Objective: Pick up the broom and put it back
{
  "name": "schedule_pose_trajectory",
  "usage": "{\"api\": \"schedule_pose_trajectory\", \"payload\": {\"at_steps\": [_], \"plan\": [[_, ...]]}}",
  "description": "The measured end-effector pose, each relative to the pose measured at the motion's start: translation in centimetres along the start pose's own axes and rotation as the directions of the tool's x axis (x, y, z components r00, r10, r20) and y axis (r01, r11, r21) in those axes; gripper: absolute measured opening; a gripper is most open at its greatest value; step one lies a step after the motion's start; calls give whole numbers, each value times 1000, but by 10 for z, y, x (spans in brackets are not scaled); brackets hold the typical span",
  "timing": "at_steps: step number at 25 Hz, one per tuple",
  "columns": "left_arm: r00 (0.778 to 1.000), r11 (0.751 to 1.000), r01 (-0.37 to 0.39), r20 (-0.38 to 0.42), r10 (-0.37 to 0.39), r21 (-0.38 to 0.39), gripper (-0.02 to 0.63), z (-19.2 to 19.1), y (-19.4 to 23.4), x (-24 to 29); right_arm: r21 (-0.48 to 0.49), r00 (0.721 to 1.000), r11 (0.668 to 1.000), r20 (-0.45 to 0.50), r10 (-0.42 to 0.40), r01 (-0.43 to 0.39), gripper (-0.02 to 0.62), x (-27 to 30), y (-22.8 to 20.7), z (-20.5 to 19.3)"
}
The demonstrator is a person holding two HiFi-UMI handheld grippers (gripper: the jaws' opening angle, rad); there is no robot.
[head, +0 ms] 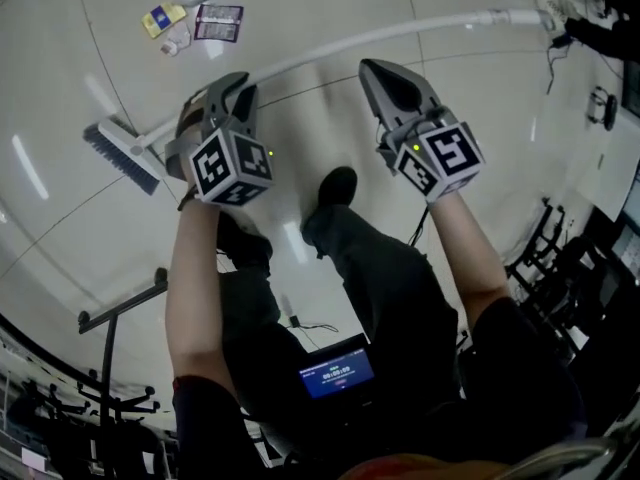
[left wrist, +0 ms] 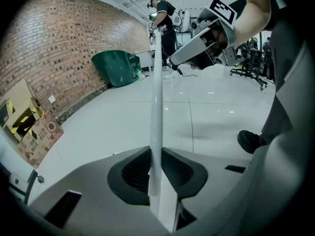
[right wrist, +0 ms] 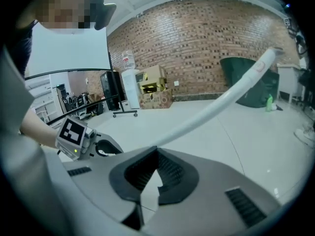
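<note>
Well, the left gripper (head: 232, 93) is clamped on the broom (head: 300, 58), its jaws pressing the white handle (left wrist: 156, 97) from both sides just above the brush head (head: 120, 153) (whether the bristles touch the floor I cannot tell). The right gripper (head: 378, 68) has its jaws together with nothing between them. Its tip sits just beside the handle's middle stretch, on the person's side. Small packets (head: 195, 18) lie on the floor beyond the brush head, well apart from it.
</note>
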State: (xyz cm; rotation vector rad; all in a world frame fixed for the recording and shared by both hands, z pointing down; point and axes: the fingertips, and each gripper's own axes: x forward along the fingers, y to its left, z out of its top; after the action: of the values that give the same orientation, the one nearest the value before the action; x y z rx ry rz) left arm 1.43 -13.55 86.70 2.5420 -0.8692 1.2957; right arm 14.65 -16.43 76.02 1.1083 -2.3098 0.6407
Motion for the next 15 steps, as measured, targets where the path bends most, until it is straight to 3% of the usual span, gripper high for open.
{"api": "schedule_pose_trajectory", "payload": {"at_steps": [6,15], "plan": [[999,1000,-16,-50,17,23,71,2,2,-49,4,998,1000,-47,-28,28,15,-53,22,20],[996,998,-29,-91,24,-56,71,35,-4,-122,-19,999,999,-38,-28,28,15,-102,50,73]]}}
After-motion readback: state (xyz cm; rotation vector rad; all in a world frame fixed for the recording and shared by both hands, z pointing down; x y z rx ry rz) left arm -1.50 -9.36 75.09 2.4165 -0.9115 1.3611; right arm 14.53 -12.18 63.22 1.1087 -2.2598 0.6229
